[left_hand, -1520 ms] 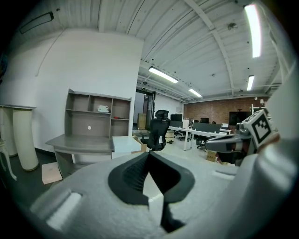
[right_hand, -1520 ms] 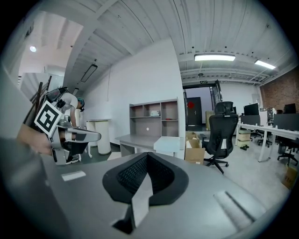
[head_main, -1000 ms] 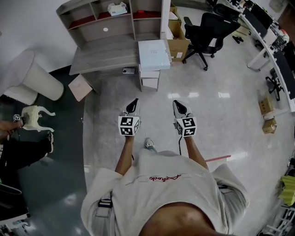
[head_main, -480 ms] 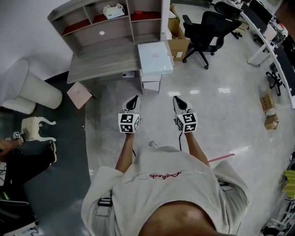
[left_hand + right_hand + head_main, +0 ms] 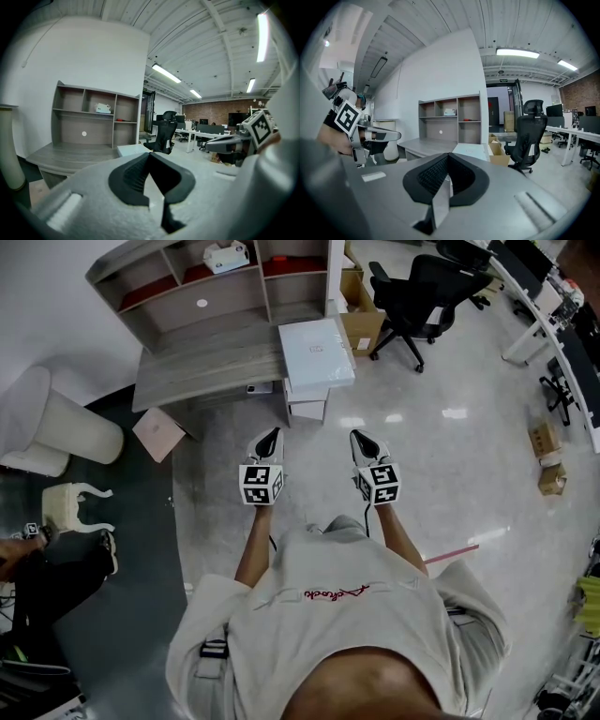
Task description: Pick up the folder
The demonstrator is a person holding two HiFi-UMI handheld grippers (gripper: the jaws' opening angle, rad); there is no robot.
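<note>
A line of red script is printed across the back of the pale shirt (image 5: pixel 337 634) worn by the person at the bottom of the head view, but it is too small to be read with certainty. A small reddish mark is seen at the middle of the folder (image 5: pixel 317 352), also illegible. The folder is a flat, pale blue-white rectangle with a smooth cover. It lies at the upper centre of the frame, on the right end of the grey wood-grain table (image 5: pixel 211 362) and above a white drawer unit (image 5: pixel 307 407). A matching open shelf unit (image 5: pixel 202 282) with square compartments stands on the table, and a white box (image 5: pixel 225 256) rests on one of its shelves. Brown cardboard boxes (image 5: pixel 359 329) are placed just right of the folder, with a black mesh-backed office chair (image 5: pixel 422 292) beyond them on the glossy pale floor (image 5: pixel 441 456). The left hand-held gripper (image 5: pixel 270 435) and the right hand-held gripper (image 5: pixel 359 437) are held side by side at the centre of the frame, well apart from the folder and pointed toward it. Each has a matte grey body, ribbed black pads and a cube of black-and-white square markers (image 5: pixel 262 484). Both are clenched, the pads meeting at the tip with nothing between them.
</note>
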